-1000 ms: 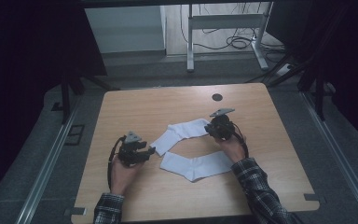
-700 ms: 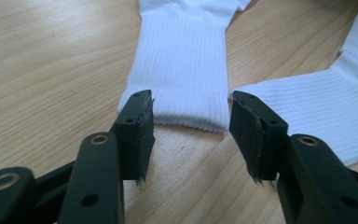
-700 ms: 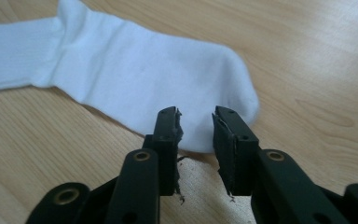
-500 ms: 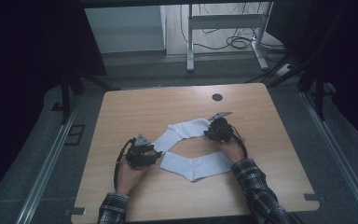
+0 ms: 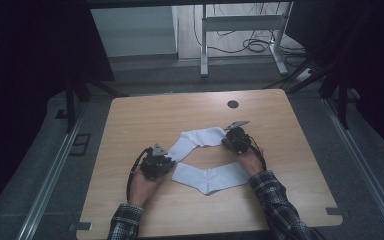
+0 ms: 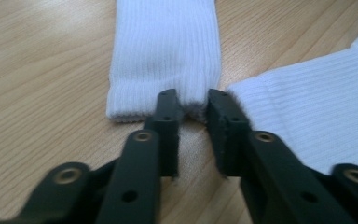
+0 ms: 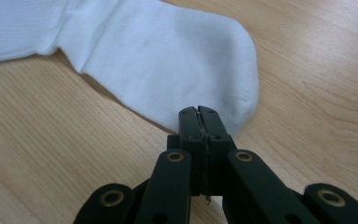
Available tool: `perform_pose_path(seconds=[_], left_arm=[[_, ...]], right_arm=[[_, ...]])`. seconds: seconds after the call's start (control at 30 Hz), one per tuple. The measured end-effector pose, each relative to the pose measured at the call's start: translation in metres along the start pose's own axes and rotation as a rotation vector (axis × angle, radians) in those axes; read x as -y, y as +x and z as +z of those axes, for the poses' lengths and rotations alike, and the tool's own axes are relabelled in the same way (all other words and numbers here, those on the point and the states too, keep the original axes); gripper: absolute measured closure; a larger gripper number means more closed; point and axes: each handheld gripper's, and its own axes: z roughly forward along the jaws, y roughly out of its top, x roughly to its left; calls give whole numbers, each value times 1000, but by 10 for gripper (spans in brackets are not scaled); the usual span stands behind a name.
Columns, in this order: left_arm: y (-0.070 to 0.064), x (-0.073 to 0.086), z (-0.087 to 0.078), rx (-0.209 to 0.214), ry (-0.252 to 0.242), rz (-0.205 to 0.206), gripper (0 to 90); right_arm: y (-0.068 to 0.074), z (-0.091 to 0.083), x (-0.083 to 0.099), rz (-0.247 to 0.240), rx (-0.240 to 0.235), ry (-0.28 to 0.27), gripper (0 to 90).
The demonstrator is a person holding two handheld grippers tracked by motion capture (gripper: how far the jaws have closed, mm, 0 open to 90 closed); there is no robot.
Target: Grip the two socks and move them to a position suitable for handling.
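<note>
With the right hand-held gripper [image 7: 199, 112] pinched on the far sock's [image 5: 200, 139] toe and the left hand-held gripper [image 6: 193, 105] part-open at its cuff, lifting early might drop that cuff.

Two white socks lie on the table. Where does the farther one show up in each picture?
High view: the far sock lies bent, mid-table.
Left gripper view: its ribbed cuff is top centre, just ahead of the open left tongs.
Right gripper view: its toe is upper middle, at the tip of the shut right tongs.
Shared landmark: the wooden table under it.
</note>
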Motion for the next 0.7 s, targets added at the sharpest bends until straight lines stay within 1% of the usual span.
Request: perform_pose_path(seconds=[0.13,0.23,0.3,0.43,0.5,0.53,0.57,0.6,0.63,0.7], left_arm=[[2,-1,0,1,0,-8,832],[5,2,-2,5,-19,-39,848],[6,2,-4,6,-26,-45,849],[6,1,-15,15,-52,-55,849],[4,0,-22,15,-66,-50,849],[2,-1,-26,19,-71,-48,848],[1,-2,-30,20,-79,-47,848],[-1,-2,-36,24,-85,-37,847],[-3,-3,-39,25,-92,-43,846],[-7,-4,-49,27,-103,-24,845]], right_arm=[[0,-4,2,12,-18,-11,893],[0,-11,1,16,-27,-26,893],[0,-17,0,12,-34,-40,893],[4,-33,-4,3,-44,-60,893],[8,-41,-6,-4,-45,-72,894],[11,-51,-6,-18,-49,-85,894],[11,-51,-6,-18,-49,-85,894],[13,-57,-6,-25,-50,-91,894],[16,-64,-6,-35,-50,-99,894],[19,-75,-4,-46,-48,-113,894]])
